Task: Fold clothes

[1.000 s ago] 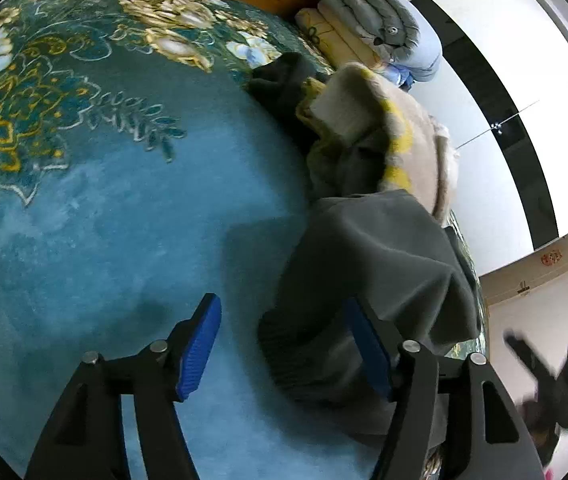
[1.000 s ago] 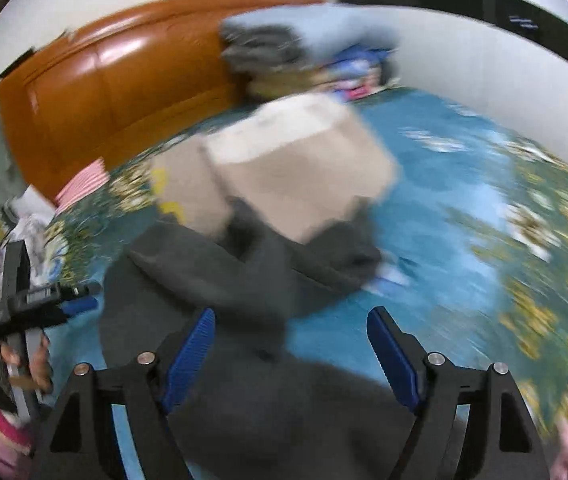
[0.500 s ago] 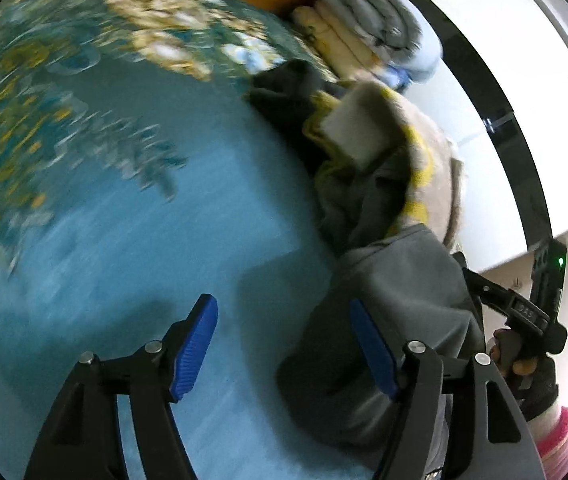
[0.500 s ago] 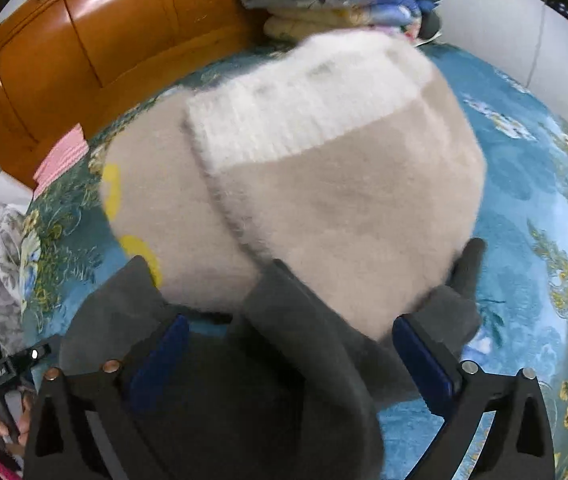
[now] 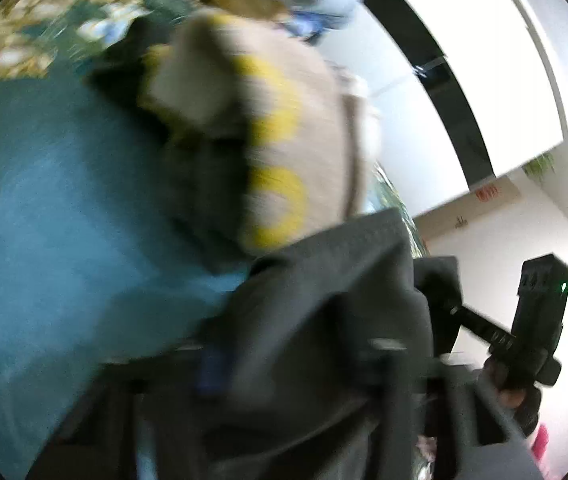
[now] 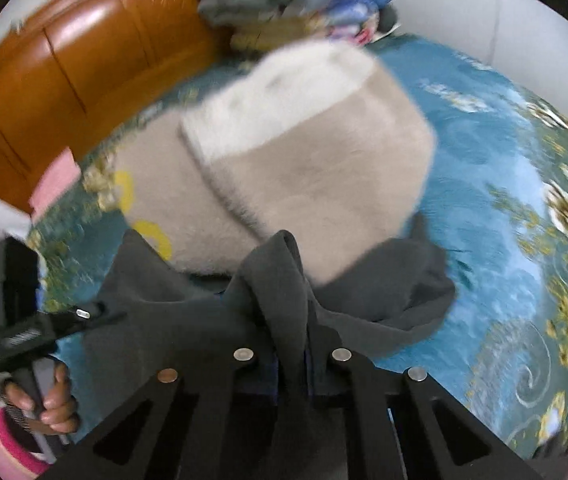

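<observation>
Closing, the right gripper (image 6: 289, 364) is clenched on a ridge of the grey garment (image 6: 204, 320). Beyond it, a beige sweater (image 6: 316, 168) is piled. The left gripper (image 5: 296, 364) is closing on the garment's edge.

Right gripper (image 6: 290, 364) closing, its fingers (image 6: 340, 360) pinching the dark grey garment (image 6: 276, 280)

Bright, even indoor light, blown out to glare on the white wall (image 5: 464, 92) in the left wrist view. Heavy motion blur throughout, worst over the beige sweater (image 5: 268, 128). Strong fisheye bending and black corners around both views, with a soft sheen on the wooden headboard (image 6: 84, 52).
</observation>
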Demonstrator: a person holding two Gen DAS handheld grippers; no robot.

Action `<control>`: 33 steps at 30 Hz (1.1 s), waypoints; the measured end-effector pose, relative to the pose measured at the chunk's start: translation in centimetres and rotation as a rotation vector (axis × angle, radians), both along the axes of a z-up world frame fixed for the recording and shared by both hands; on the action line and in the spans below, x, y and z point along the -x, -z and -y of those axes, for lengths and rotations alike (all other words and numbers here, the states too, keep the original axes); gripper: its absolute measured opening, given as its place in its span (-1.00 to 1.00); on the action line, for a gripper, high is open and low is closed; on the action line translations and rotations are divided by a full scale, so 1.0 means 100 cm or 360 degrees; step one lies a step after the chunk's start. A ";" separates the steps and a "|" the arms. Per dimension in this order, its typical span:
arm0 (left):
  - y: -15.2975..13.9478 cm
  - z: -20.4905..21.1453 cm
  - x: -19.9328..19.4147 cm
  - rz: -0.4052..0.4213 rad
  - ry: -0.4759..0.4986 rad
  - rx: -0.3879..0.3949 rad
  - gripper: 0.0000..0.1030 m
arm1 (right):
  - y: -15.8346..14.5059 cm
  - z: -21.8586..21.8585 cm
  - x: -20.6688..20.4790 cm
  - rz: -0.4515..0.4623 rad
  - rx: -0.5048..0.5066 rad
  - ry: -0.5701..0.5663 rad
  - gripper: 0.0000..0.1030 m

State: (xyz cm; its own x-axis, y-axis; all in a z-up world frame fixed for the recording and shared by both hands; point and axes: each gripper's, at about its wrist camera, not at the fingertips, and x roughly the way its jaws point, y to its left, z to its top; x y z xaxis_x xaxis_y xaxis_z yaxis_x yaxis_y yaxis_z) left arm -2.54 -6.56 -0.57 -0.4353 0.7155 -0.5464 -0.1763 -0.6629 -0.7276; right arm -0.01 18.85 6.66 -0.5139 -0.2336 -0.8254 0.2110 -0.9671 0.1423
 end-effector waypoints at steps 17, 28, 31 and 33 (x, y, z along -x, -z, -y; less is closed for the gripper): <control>-0.064 -0.134 -0.194 -0.0551 0.0872 0.0139 -0.76 | 0.007 -0.173 -0.214 -0.0060 0.0089 0.0676 -0.83; -0.030 -0.142 -0.224 -0.0230 0.0856 0.0268 -0.47 | 0.069 -0.210 -0.281 0.0200 0.0262 0.0835 -0.71; -0.038 -0.118 -0.235 -0.0224 0.0787 0.0216 -0.05 | 0.038 -0.208 -0.285 0.0094 0.0160 0.0814 -0.05; -0.043 -0.098 -0.239 -0.0236 0.0708 0.0163 0.05 | 0.017 -0.203 -0.289 -0.0016 0.0098 0.0785 0.15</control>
State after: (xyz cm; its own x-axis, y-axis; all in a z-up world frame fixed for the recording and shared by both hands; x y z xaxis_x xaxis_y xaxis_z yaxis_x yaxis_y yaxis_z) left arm 21.37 3.26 3.73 -0.1775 0.7958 -0.5790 -0.5562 -0.5665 -0.6081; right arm 28.89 39.17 5.00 -0.5832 -0.0089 -0.8123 -0.2680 -0.9418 0.2028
